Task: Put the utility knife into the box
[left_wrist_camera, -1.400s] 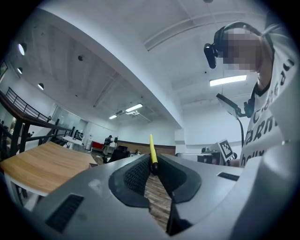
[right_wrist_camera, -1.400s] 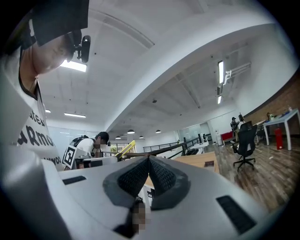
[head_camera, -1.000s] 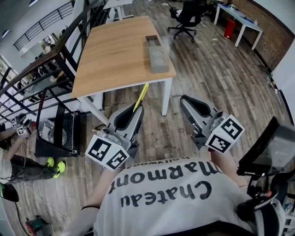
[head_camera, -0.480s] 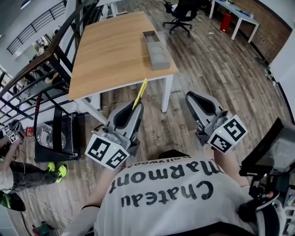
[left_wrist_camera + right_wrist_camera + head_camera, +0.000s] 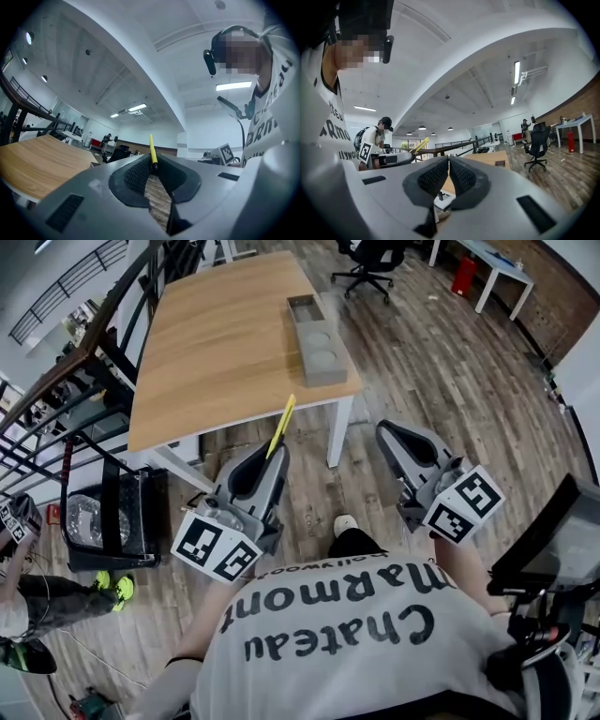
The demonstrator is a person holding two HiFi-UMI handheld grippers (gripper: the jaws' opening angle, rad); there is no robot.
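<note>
My left gripper (image 5: 272,456) is shut on a thin yellow utility knife (image 5: 281,426), which sticks out forward from the jaw tips toward the table's near edge. In the left gripper view the knife (image 5: 152,151) rises from between the closed pads. My right gripper (image 5: 386,432) is shut with nothing in it; its pads (image 5: 436,176) touch. Both grippers hang over the wooden floor, short of the wooden table (image 5: 216,343). The long grey box (image 5: 316,341), open on top with compartments, lies along the table's right edge. It also shows small in the right gripper view as the box (image 5: 500,163).
A black railing (image 5: 98,329) runs along the table's left side, with a black crate (image 5: 108,517) on the floor below it. An office chair (image 5: 373,261) and a white desk (image 5: 497,273) stand beyond the table. Another person (image 5: 23,601) is at the left edge.
The table has drawn a little nearer in the head view, and a shoe now shows below the grippers. Both grippers keep their hold and pose.
</note>
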